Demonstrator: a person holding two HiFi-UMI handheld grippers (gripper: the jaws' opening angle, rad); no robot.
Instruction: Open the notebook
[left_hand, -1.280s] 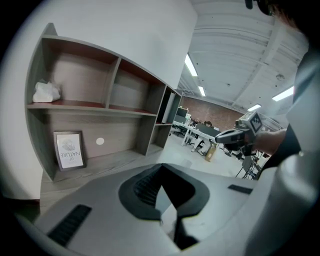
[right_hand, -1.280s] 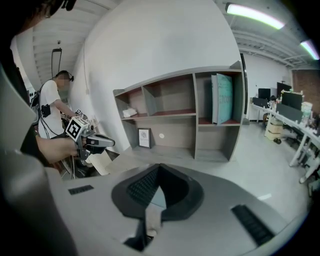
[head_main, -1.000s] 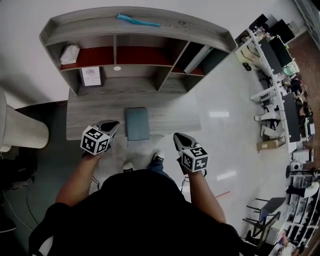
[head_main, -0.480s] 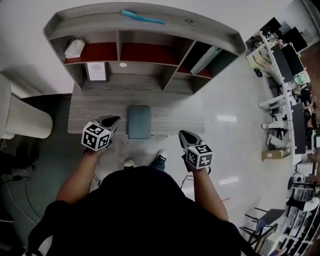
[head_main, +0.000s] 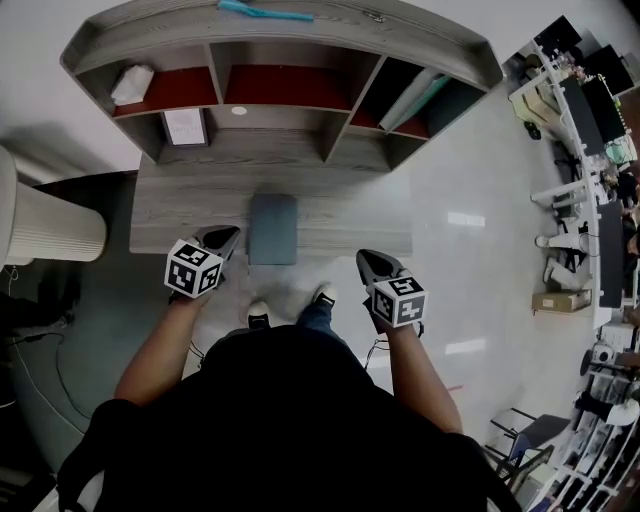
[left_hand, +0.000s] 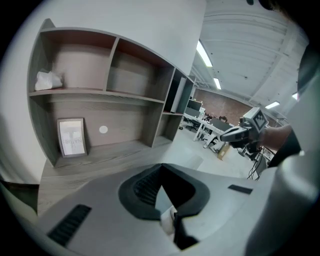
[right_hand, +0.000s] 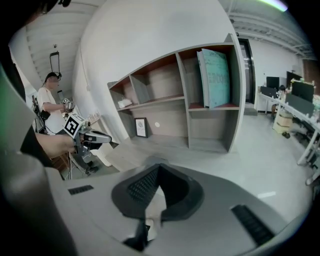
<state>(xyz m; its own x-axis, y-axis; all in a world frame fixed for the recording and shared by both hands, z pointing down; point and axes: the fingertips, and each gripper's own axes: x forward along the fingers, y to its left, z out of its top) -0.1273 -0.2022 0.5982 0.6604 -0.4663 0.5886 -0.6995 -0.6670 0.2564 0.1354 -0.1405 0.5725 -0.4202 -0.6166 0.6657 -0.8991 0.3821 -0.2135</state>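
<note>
Both grippers are easing forward and down toward the front of the counter (head_main: 180, 215), a little nearer to it than a second ago, and the person's shoes are coming up close to its front edge. The notebook (head_main: 273, 228) is lying where it was, flat and closed near that edge.

The left gripper (head_main: 228, 237) is hovering just left of the notebook, its jaws together on nothing. The right gripper (head_main: 365, 259) is hanging further off to the right, over the counter's front right corner, its jaws likewise together and empty. Neither one is touching the cover, so the opening is not yet begun; the approach looks nearly finished.

Behind the notebook the shelf unit (head_main: 420, 35) is standing on the counter.
- Its upper left compartment is holding a white crumpled thing (head_main: 133, 85).
- The space beneath is holding a framed picture (head_main: 183, 127), upright.
- The wide middle compartment is showing nothing inside.
- A teal board (head_main: 425, 95) is leaning in the right compartment.
- A blue strip (head_main: 265, 12) is lying on the unit's top.
</note>
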